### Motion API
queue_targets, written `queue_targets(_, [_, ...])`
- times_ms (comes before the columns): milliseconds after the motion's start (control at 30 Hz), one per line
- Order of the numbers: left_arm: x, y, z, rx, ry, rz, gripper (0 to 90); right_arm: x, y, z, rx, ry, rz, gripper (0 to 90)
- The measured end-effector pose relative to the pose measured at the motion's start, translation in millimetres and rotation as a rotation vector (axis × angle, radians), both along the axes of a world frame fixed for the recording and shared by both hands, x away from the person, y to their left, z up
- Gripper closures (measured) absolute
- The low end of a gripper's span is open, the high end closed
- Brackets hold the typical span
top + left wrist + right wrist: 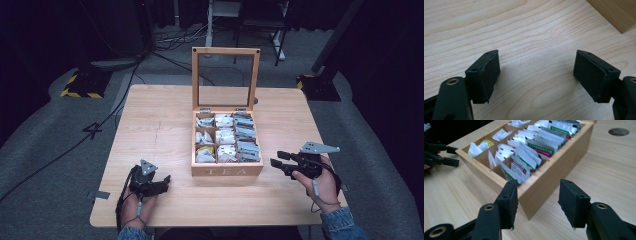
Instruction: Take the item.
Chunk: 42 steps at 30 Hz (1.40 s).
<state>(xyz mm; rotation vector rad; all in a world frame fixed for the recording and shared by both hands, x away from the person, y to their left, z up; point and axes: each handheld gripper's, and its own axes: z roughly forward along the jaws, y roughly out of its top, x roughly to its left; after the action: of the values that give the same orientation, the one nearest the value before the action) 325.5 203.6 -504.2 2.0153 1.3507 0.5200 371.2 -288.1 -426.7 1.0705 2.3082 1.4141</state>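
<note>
While both tools sat off the box, nothing was gripped.

Right tool (537, 203): jaws partly apart, nothing between them; aimed at the near corner of the tea box (541, 185), just ahead of its tips, not touching.
Left tool (536, 75): jaws wide apart over bare tabletop (524, 30), nothing held; a corner of the box lay well ahead, up and off to the side of its far jaw.
Tea box, high view (227, 171): between the two tools, lid (225, 79) stood upright at the far side, so the compartments were open from above.
Tea bags (534, 147): stood on edge in rows in the compartments nearest the right tool; loose white sachets (476, 147) lay in the cells beyond them, toward the left tool.
Why, as judged: bags upright on edge gave a thin top edge for a pinch; the right tool looked lined up to come in over the near wall, the left parked clear on the tabletop.
Gap: right tool near the box, left tool apart from it.
</note>
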Motion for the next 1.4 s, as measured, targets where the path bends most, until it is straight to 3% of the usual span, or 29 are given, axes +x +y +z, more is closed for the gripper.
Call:
queue_targets(200, [0.9,-0.3,0.0,-0.003,0.003,0.008,22.2,6.3,16.8,16.2,-0.045,-0.026,0.046,50.3])
queue_targets(433, [1.4,-0.2,-0.1,-0.003,0.002,0.012,22.2,12.9,35.8,26.4,-0.064,-0.042,0.075,50.4])
queue_targets(900, [2.0,0.4,0.2,0.004,0.002,0.016,22.2,27.3,74.4,40.2,-0.132,-0.033,0.132,50.3])
queue_targets(1133, [2.1,0.2,0.0,0.000,0.002,0.022,22.2,34.2,88.0,39.3,-0.130,-0.013,0.149,50.9])
queue_targets(1400, [2.3,0.2,0.0,0.000,0.001,0.027,22.3,40.1,113.6,33.5,-0.171,0.003,0.199,53.3])
